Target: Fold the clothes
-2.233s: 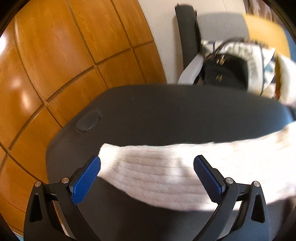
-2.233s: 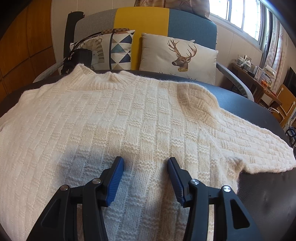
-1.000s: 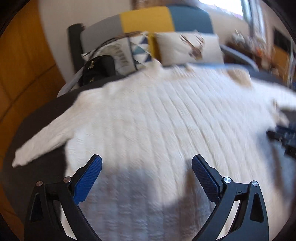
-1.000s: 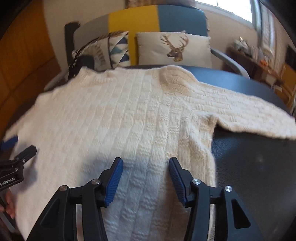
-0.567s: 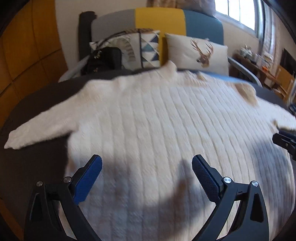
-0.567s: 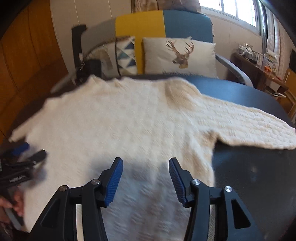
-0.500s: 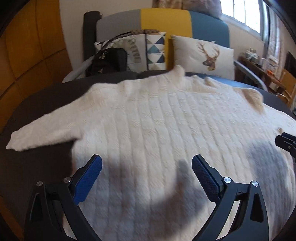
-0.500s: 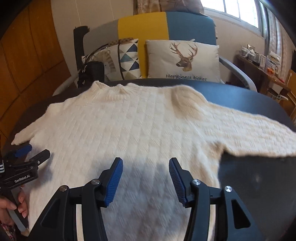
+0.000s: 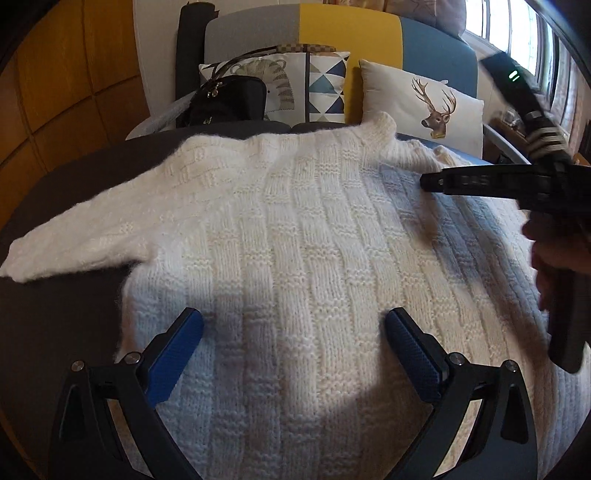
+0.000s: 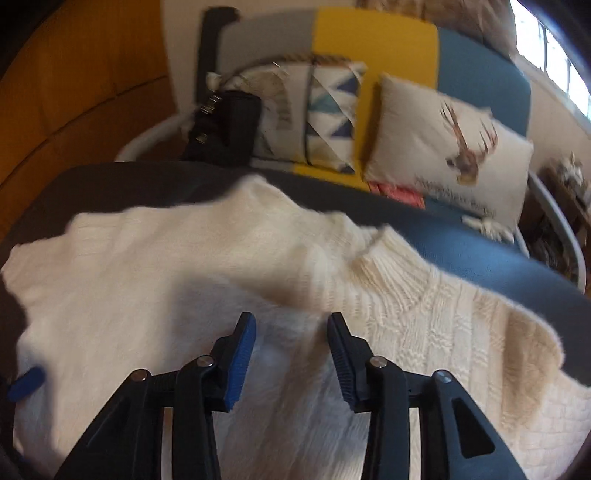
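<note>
A cream knitted sweater (image 9: 295, 229) lies flat on the dark table (image 9: 55, 314), collar (image 9: 380, 125) at the far side and left sleeve (image 9: 74, 240) stretched out to the left. My left gripper (image 9: 295, 339) hovers open and wide over the sweater's lower body, with nothing between its blue pads. My right gripper (image 10: 291, 332) hangs over the cloth just below the collar (image 10: 391, 266). Its jaws are closing, and no cloth is pinched between them. In the left wrist view the right gripper (image 9: 428, 181) reaches in from the right, held by a hand (image 9: 554, 258).
Behind the table stands an armchair (image 9: 347, 33) with a grey, yellow and blue back. On it are a deer pillow (image 9: 424, 103), a patterned pillow (image 9: 317, 88) and a black handbag (image 9: 229, 99). A wood-panelled wall (image 9: 74, 92) is at the left.
My right gripper has swept from the sweater's lower body up towards the collar, and its jaws have narrowed. My left gripper has shifted a little and rolled; it stays open.
</note>
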The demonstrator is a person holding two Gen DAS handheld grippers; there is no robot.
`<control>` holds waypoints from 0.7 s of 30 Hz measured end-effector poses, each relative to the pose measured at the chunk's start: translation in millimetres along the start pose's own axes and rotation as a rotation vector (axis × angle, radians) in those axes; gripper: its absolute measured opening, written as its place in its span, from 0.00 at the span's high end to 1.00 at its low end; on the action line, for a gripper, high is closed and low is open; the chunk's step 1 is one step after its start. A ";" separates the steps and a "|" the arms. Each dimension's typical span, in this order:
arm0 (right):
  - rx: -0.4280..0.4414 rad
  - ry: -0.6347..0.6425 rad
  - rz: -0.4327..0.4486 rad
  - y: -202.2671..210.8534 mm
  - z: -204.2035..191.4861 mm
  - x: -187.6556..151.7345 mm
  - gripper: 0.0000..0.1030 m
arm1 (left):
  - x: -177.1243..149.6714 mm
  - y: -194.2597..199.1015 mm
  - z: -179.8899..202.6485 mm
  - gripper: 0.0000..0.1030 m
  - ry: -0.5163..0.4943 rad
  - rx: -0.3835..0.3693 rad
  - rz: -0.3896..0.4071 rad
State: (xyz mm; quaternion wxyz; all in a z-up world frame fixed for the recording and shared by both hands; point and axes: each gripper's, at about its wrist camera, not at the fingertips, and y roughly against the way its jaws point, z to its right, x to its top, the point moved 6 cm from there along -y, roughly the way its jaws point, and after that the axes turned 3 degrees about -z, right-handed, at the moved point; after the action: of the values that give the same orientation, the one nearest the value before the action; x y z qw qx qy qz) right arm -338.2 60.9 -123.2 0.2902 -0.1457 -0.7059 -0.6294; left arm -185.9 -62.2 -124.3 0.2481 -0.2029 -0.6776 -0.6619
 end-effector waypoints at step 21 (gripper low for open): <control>0.025 0.027 0.029 -49.8 -40.7 66.8 0.84 | -1.2 -0.6 0.8 0.02 0.018 -0.019 0.017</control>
State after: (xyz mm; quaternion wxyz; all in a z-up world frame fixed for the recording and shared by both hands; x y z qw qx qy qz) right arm -410.2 2.4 -122.0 0.3108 -0.1439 -0.7075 -0.6182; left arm -185.3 -61.4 -125.6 0.2580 -0.2052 -0.6674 -0.6678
